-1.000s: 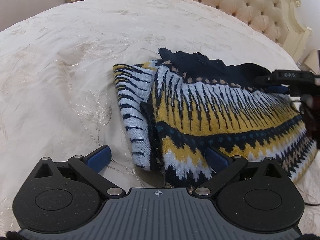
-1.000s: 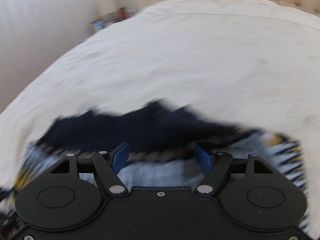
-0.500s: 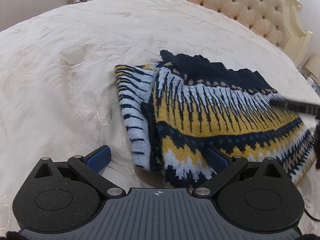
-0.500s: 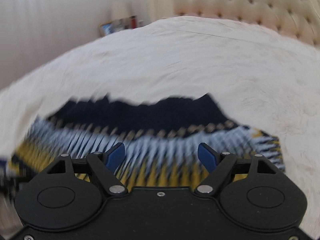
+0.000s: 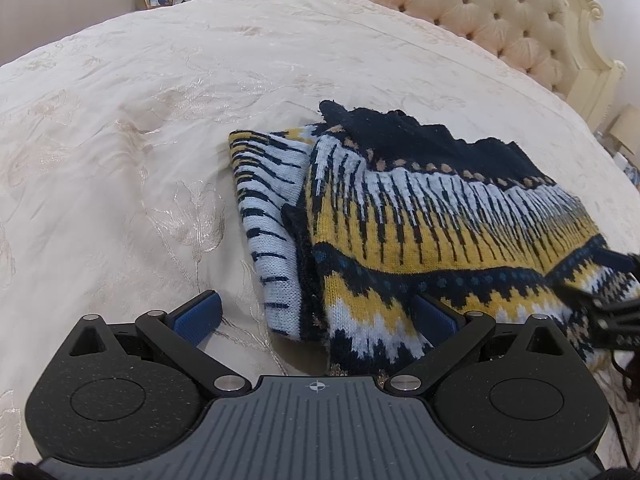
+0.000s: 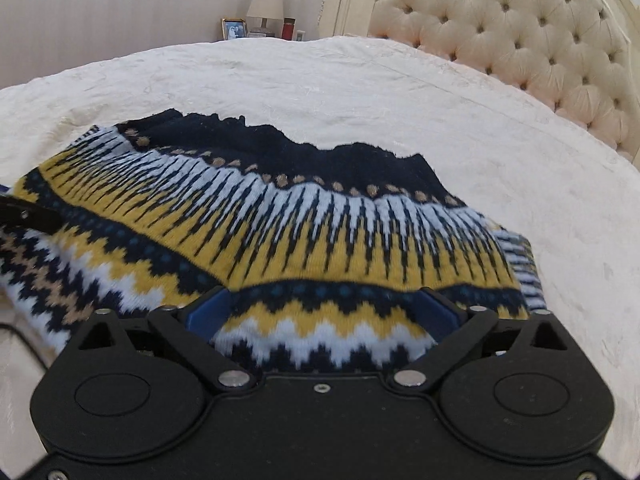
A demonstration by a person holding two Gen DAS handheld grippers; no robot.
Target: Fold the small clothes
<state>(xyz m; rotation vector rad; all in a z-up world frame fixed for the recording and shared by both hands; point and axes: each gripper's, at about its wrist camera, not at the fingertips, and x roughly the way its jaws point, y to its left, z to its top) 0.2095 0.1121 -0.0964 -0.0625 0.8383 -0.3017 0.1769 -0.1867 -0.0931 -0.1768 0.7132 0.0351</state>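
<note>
A knitted sweater point(image 5: 420, 224) in navy, yellow, white and pale blue lies folded on the cream bedspread point(image 5: 140, 140), with a striped sleeve point(image 5: 268, 216) showing at its left side. My left gripper point(image 5: 316, 314) is open, and the sweater's near left corner lies loose between its blue pads point(image 5: 200, 314). In the right wrist view the sweater point(image 6: 280, 220) fills the middle. My right gripper point(image 6: 320, 312) has its jaws opening wide over the zigzag hem, which lies between the pads point(image 6: 206, 312) without being pinched. The right gripper's black frame point(image 5: 616, 312) shows at the sweater's near right corner.
A tufted cream headboard point(image 6: 540, 40) runs along the far right of the bed. Behind the bed's far corner, a nightstand holds a lamp point(image 6: 266, 4), a photo frame point(image 6: 233, 29) and a red bottle point(image 6: 288, 28). Bare bedspread point(image 6: 460, 120) surrounds the sweater.
My right gripper has drawn back from the sweater's far navy edge to its near hem, rolling level, and its jaws have widened. The left gripper has stayed put.
</note>
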